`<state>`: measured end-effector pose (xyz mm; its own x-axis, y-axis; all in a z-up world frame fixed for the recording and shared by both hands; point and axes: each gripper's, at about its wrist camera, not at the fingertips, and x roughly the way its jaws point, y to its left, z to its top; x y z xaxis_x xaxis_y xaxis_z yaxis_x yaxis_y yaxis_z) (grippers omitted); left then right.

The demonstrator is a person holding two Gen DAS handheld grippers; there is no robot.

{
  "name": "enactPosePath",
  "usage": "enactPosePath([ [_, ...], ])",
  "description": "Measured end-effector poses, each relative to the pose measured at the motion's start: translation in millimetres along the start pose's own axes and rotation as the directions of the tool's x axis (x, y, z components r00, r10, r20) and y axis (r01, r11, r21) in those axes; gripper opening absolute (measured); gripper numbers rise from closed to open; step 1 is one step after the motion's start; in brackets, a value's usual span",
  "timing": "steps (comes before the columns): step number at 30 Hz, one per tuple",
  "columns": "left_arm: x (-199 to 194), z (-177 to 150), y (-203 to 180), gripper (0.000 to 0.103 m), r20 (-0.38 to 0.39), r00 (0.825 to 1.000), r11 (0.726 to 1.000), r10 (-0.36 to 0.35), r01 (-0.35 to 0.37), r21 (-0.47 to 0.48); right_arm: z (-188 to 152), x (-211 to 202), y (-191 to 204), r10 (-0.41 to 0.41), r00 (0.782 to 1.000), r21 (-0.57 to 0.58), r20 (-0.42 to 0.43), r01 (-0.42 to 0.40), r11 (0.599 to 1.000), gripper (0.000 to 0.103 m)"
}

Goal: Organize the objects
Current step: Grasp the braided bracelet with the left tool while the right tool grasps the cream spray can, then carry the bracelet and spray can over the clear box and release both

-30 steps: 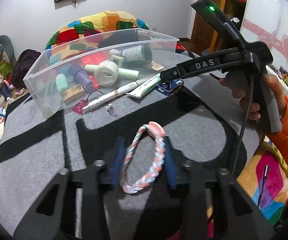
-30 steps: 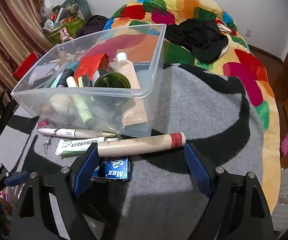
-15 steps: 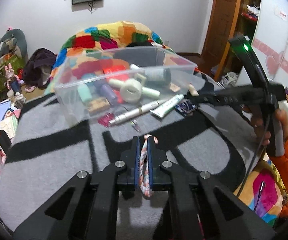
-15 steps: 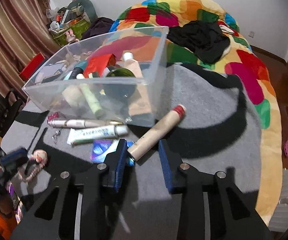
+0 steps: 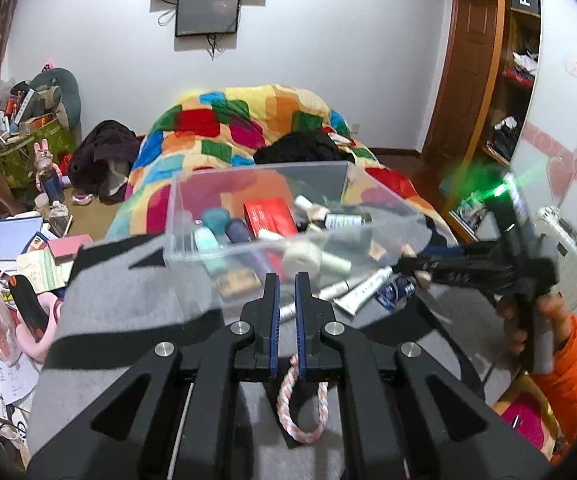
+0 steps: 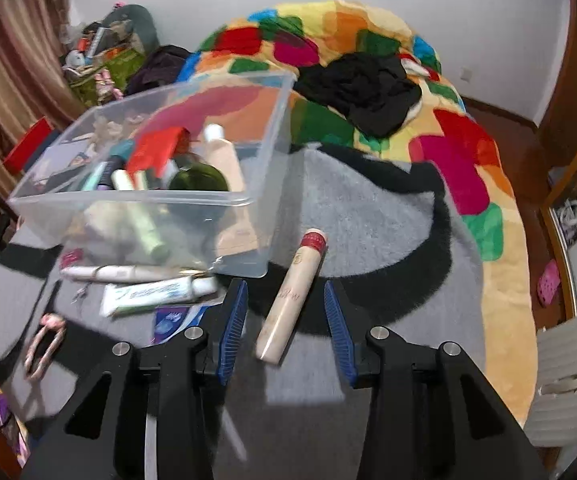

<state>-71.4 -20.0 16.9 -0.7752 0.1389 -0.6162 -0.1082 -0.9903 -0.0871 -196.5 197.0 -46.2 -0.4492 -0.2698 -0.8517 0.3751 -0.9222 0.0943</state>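
My left gripper [image 5: 287,304] is shut on a pink, white and blue braided bracelet [image 5: 303,404], which hangs as a loop below the jaws, lifted above the grey rug. A clear plastic bin [image 5: 280,236] of bottles and tubes stands just ahead. My right gripper [image 6: 284,320] is open, its blue pads on either side of a beige tube with a red cap [image 6: 294,294] that lies on the rug beside the bin [image 6: 148,184]. The bracelet also shows in the right wrist view [image 6: 44,344] at the far left.
A white pen [image 6: 124,272], a toothpaste tube [image 6: 156,294] and a small blue packet [image 6: 172,318] lie on the rug in front of the bin. A multicoloured quilt [image 6: 368,80] with black clothes lies behind. Floor clutter is at the left [image 5: 16,248].
My left gripper closed on the bracelet and lifted it toward the bin. My right gripper closed around the beige tube, turned it, then opened wide around it again.
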Motion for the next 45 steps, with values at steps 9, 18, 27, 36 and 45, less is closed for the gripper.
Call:
enactPosePath([
  [9,1,15,12,0.006,0.008,1.000,1.000,-0.009,0.009,-0.022,-15,-15,-8,-0.037,0.997,-0.005,0.072,0.038,0.999,0.014],
  [18,31,-26,8,0.016,-0.174,0.983,0.998,-0.050,0.055,0.021,-20,-68,-9,0.011,0.981,0.028,0.195,-0.017,0.999,0.014],
  [27,62,-50,-1,0.035,-0.274,0.957,0.993,-0.100,0.113,0.030,-8,-96,17,0.085,0.962,-0.026,0.261,-0.081,0.996,0.014],
  [36,55,-43,9,0.004,-0.241,0.964,0.993,-0.115,0.113,-0.021,12,-89,36,0.153,0.952,-0.031,0.264,-0.150,0.988,0.014],
  [45,13,9,27,0.004,-0.067,0.991,0.992,-0.114,0.110,-0.066,43,-75,60,0.174,0.949,-0.046,0.261,-0.168,0.985,0.014],
])
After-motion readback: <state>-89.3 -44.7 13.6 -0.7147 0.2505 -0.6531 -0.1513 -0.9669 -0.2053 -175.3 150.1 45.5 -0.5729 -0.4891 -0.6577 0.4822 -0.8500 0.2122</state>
